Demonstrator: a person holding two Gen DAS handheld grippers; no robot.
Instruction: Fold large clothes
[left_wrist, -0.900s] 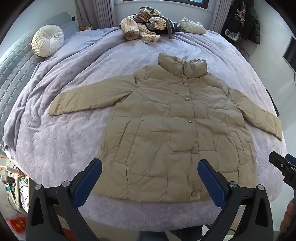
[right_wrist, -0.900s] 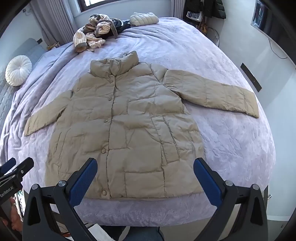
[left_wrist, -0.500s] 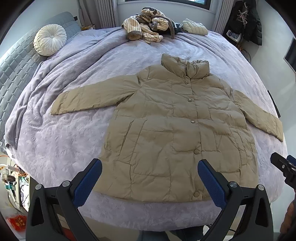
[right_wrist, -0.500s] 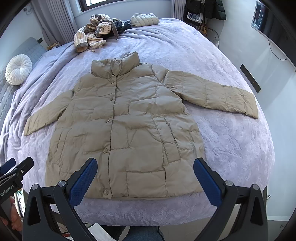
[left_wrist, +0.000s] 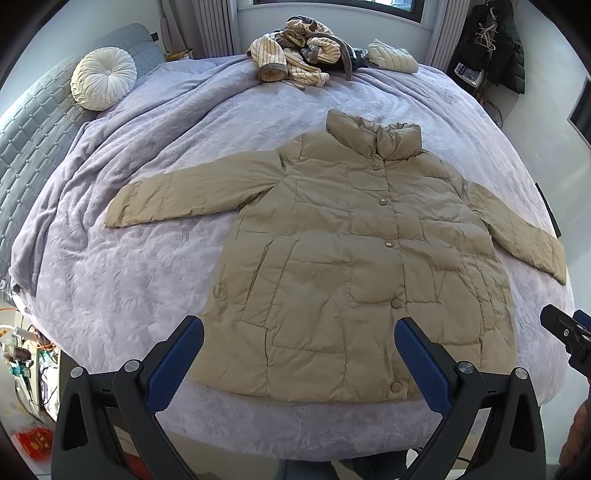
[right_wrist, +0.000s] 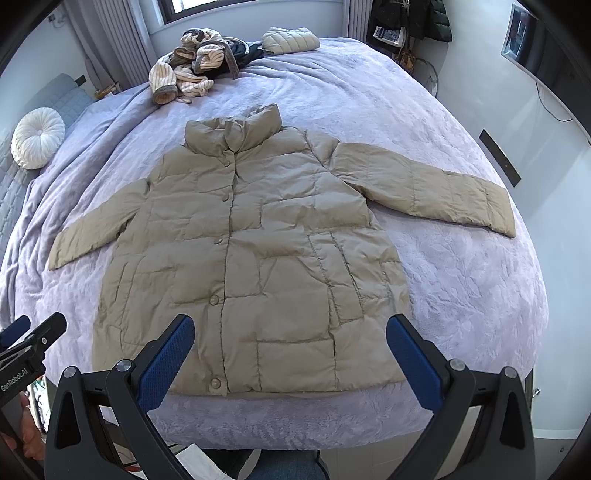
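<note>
A tan quilted puffer jacket (left_wrist: 354, 258) lies flat, front up and buttoned, on a lilac bed (left_wrist: 147, 277). Its sleeves spread out to both sides and its collar points away from me. It also shows in the right wrist view (right_wrist: 251, 251). My left gripper (left_wrist: 299, 332) is open and empty, hovering above the jacket's hem near the foot of the bed. My right gripper (right_wrist: 290, 328) is open and empty too, above the hem further right. Each gripper shows at the edge of the other's view.
A pile of striped clothes (left_wrist: 299, 66) and a folded pale jacket (left_wrist: 391, 59) lie at the far end of the bed. A round white cushion (left_wrist: 103, 79) leans on the grey headboard at left. Dark coats (left_wrist: 495, 48) hang at the back right.
Both grippers have drifted slightly forward and to the left over the bed, so the jacket sits a little lower and further right in the views. The jacket has not moved. The jaws stay open.
</note>
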